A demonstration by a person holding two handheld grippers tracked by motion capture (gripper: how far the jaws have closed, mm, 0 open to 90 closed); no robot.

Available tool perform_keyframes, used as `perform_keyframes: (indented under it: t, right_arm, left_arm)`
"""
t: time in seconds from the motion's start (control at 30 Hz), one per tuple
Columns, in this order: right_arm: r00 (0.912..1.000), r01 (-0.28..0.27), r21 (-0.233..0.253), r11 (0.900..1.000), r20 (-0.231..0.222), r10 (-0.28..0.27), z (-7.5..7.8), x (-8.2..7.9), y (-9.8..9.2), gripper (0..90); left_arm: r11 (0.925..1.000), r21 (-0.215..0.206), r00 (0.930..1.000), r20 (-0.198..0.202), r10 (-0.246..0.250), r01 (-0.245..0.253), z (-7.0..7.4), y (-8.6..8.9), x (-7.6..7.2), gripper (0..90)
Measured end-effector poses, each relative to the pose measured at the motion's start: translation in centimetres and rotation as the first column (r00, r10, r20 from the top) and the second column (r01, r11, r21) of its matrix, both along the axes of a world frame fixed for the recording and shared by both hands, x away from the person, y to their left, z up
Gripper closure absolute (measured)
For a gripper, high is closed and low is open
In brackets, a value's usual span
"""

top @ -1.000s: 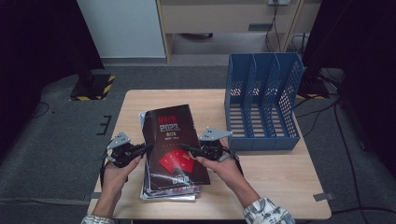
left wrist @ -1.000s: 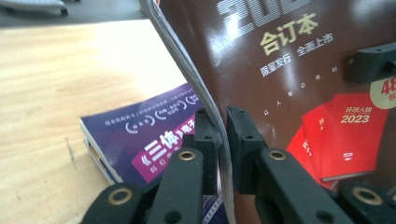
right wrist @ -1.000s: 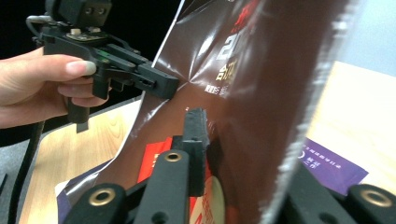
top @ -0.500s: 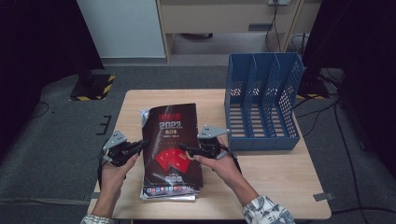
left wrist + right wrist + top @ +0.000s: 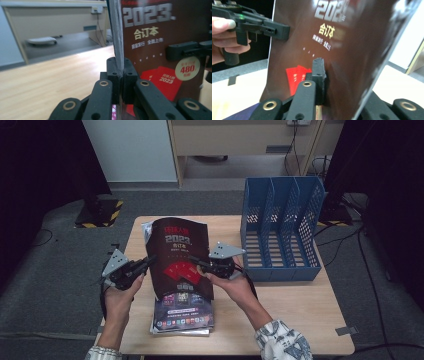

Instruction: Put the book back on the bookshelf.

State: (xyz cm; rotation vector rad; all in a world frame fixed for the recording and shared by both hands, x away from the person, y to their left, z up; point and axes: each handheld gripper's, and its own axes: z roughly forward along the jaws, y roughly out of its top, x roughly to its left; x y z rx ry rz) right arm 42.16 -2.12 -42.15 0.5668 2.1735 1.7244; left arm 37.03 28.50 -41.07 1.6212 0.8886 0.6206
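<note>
A dark red magazine (image 5: 179,255) with "2023" on its cover is held tilted up off the table by both grippers. My left gripper (image 5: 149,262) is shut on its left edge; in the left gripper view the jaws clamp the page edges of the magazine (image 5: 119,42). My right gripper (image 5: 196,264) is shut on its right edge; the right gripper view has the magazine's cover (image 5: 332,42) pinched between the jaws, with the left gripper (image 5: 280,29) farther off. Below lies a stack of magazines (image 5: 182,317) flat on the wooden table (image 5: 295,315).
A blue perforated file rack (image 5: 280,227) with three slots stands at the table's back right. A cabinet (image 5: 240,140) and a white panel (image 5: 127,147) are beyond the table. Cables run across the grey floor.
Both grippers have lifted the magazine and tipped it more upright, its top edge rising toward the far side. The stack beneath has become exposed.
</note>
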Motion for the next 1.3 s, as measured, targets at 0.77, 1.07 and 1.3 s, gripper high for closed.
perform_keyframes:
  t: [0.77,1.07,1.3]
  right_arm:
    - [0.9995,-0.033,0.070,0.997,0.000,0.033,2.1,-1.4,-0.5,85.3]
    - [0.9998,0.017,0.076,0.997,0.012,-0.018,2.1,-0.6,-1.5,83.9]
    - [0.9997,-0.023,0.078,0.997,0.011,0.022,3.2,-1.2,-1.3,77.0]
  left_arm:
    - [0.9983,-0.012,0.9984,0.000,-0.057,0.057,0.0,0.8,-1.5,86.9]
    - [0.9990,-0.016,0.9989,0.021,-0.042,0.042,-0.3,-0.6,0.6,86.4]
    - [0.9987,-0.028,0.9990,0.016,-0.041,0.042,-0.5,0.0,-0.2,84.9]
